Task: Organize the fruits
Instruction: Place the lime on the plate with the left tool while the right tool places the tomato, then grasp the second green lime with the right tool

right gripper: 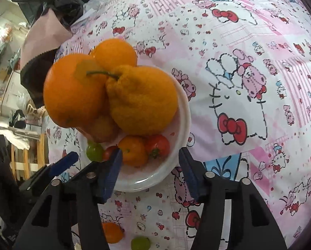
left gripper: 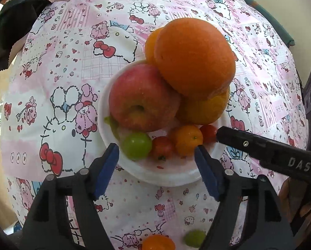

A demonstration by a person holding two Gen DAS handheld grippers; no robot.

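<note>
Your left gripper [left gripper: 156, 156] hangs over the near rim of the white plate [left gripper: 166, 177] with its blue pads apart and nothing between them; a green grape [left gripper: 137, 145], a small red tomato [left gripper: 161, 148] and a small orange fruit [left gripper: 187, 140] lie in the plate just beyond its fingertips. Your right gripper [right gripper: 150, 159] also stands with its jaws parted and empty, straddling the near right edge of the plate [right gripper: 176, 160], its left pad just in front of the small orange fruit [right gripper: 132, 151] and a red tomato [right gripper: 157, 145].

The plate is piled high: a red apple [left gripper: 143, 98] on the left, a big orange [left gripper: 194, 56] stacked on top, and a bumpy stemmed citrus [right gripper: 143, 100] on the right. Two fruits lie loose on the patterned tablecloth [left gripper: 57, 79] near you, an orange one [left gripper: 158, 242] and a green grape [left gripper: 195, 238], well apart from the plate.
</note>
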